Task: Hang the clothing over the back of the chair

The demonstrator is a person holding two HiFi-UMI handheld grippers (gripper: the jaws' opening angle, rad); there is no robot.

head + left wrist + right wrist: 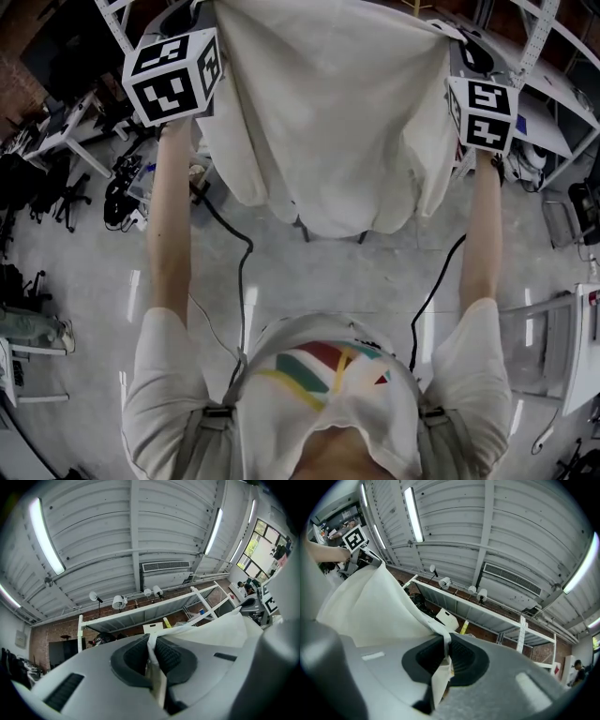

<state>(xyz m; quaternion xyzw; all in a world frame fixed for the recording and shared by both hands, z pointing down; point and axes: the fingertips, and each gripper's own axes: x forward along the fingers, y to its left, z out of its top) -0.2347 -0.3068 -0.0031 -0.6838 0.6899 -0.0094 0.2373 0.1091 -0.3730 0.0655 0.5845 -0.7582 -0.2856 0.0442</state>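
Observation:
A cream garment (328,112) hangs spread wide between my two grippers, held up high. My left gripper (204,7) is shut on its upper left corner, and the right gripper (450,30) is shut on the upper right corner. In the left gripper view the cloth (220,630) runs out of the shut left gripper (151,656) toward the right. The right gripper view shows the cloth (370,606) pinched in the right gripper (446,651). The chair is hidden behind the garment; only two dark legs (303,232) show below the hem.
Black cables (242,272) trail over the grey floor from each gripper. Desks and office chairs (56,141) stand at the left. A white table (553,112) and a metal cart (548,347) are at the right. A white shelving frame (154,609) stands ahead.

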